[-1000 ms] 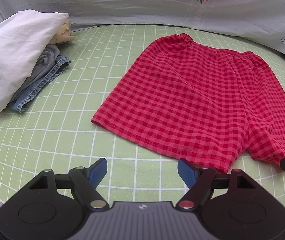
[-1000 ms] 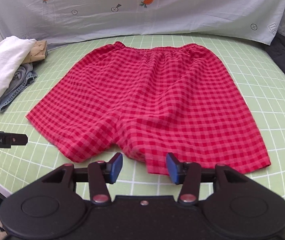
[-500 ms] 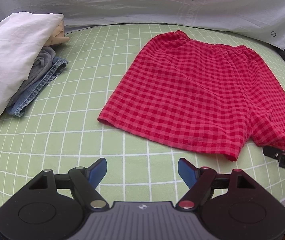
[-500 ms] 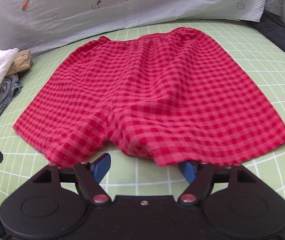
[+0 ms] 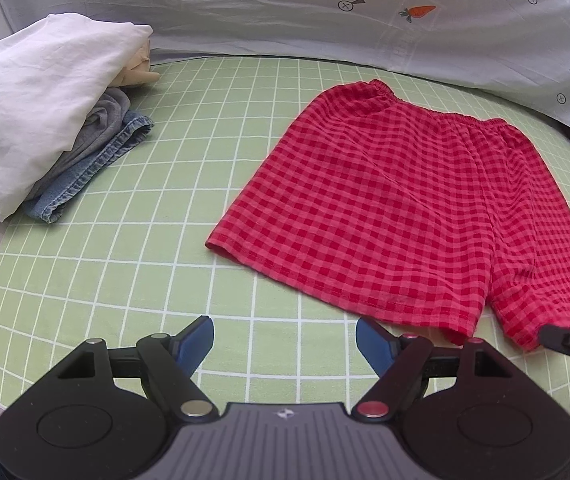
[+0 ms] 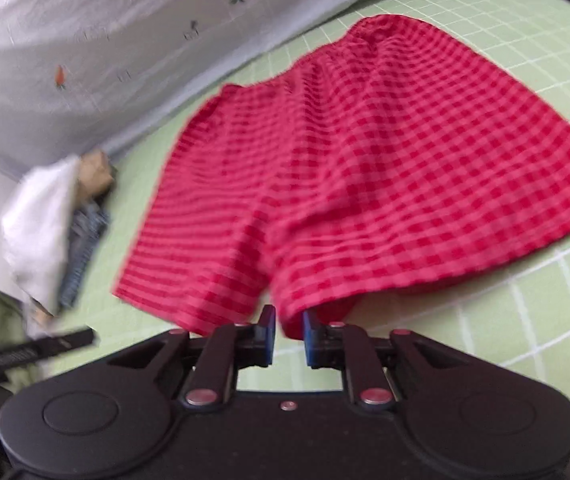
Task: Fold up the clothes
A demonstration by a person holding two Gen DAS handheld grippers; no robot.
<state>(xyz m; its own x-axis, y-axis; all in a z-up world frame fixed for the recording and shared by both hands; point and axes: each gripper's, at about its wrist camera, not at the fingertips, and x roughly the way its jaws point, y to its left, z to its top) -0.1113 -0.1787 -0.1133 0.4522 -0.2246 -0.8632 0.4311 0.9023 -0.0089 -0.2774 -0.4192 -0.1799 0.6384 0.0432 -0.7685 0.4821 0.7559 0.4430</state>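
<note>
**Between the right jaws: a pinched hem**

Between its jaws, the right gripper (image 6: 288,334) has clamped the inner hem of the red checked shorts (image 5: 417,208), raising that edge, likely to start a fold. The left gripper (image 5: 285,338) hovers spread wide over the green gridded surface (image 5: 125,280), short of the near hem. Far left of it a clothes pile (image 5: 49,120) sits clear.

Black left gripper (image 5: 285,344) and right gripper (image 6: 288,336), blue-padded jaws.
</note>
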